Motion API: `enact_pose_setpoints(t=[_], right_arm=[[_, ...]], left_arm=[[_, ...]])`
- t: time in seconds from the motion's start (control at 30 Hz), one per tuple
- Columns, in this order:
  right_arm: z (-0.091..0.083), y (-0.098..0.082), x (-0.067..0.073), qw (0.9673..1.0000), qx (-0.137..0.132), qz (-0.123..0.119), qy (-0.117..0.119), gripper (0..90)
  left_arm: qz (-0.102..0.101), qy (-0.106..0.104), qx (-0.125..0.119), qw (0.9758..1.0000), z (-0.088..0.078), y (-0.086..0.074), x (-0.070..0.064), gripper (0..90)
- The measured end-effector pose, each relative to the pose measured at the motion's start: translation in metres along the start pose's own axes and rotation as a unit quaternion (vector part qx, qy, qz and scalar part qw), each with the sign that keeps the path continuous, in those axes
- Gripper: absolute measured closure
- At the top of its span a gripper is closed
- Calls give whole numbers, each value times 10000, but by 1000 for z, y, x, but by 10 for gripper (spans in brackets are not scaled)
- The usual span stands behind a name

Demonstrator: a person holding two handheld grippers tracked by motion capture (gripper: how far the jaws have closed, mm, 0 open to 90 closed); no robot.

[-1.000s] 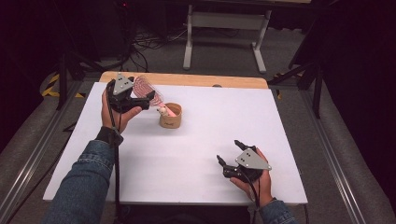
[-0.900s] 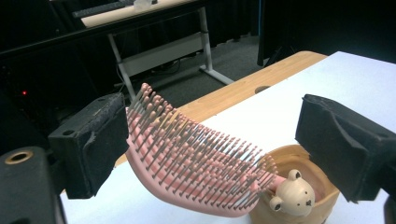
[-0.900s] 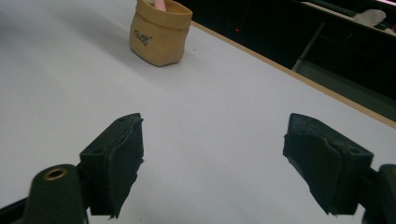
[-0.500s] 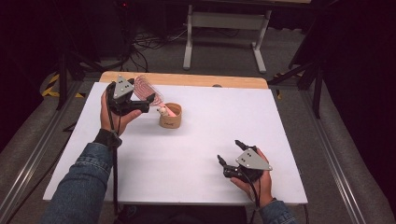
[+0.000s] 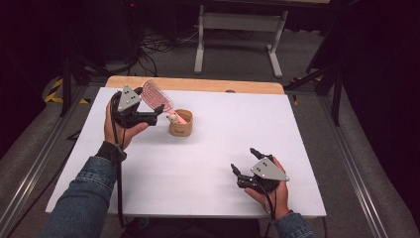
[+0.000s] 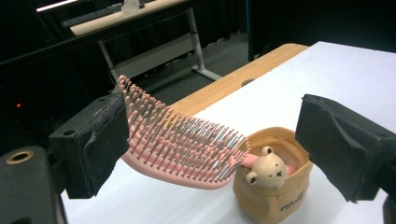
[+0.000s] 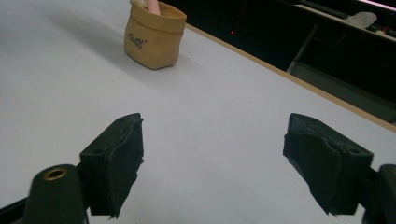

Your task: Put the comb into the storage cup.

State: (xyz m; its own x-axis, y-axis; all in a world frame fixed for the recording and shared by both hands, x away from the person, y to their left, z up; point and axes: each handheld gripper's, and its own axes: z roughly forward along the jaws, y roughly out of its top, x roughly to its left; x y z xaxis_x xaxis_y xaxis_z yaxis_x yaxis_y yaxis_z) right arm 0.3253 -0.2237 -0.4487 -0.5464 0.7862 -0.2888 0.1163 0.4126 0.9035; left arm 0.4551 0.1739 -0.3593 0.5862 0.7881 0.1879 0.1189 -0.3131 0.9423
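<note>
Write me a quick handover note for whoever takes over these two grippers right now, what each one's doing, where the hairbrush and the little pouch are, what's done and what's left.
Left gripper: jaws open around the head of the pink hairbrush; one pad sits at the bristle end, the other stands well clear, so no grip.
Right gripper: open, nothing between the jaws, low over the white table at the near right.
Things: the brush leans with its handle in the tan pouch, head sticking up and out. A small bear figure sits at the pouch's rim.
Done: brush stands in the pouch.
Left: probably draw the left gripper away without tipping the brush or pouch.
</note>
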Motion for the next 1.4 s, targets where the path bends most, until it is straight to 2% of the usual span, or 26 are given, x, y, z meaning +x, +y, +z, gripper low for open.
enact_pose_setpoints(t=[0.1, 0.3, 0.73, 1.07, 1.17, 1.3, 1.4], right_arm=[[0, 0, 0, 10000, -11, -8, 4, 203], [1, 0, -1, 10000, -17, 10, -34, 203], [0, 0, -2, 10000, -30, 1, -70, 201], [0, 0, -2, 10000, -40, -14, -68, 201], [0, 1, -1, 10000, -16, -19, -41, 201], [-1, 1, 0, 10000, -25, -69, -39, 200], [-1, 1, 0, 9999, -23, -88, -73, 199]], left_arm=[[97, -65, -41, 9999, -2, 0, -4, 106], [100, -126, -90, 9998, -4, -3, -12, 107], [346, -269, -120, 9990, -6, -9, -32, 106], [419, -353, -180, 9983, -13, -11, -41, 113], [497, -387, -192, 9978, -15, -13, -45, 112], [488, -441, -206, 9976, -16, -18, -48, 114], [611, -415, -166, 9971, -17, -23, -51, 113]])
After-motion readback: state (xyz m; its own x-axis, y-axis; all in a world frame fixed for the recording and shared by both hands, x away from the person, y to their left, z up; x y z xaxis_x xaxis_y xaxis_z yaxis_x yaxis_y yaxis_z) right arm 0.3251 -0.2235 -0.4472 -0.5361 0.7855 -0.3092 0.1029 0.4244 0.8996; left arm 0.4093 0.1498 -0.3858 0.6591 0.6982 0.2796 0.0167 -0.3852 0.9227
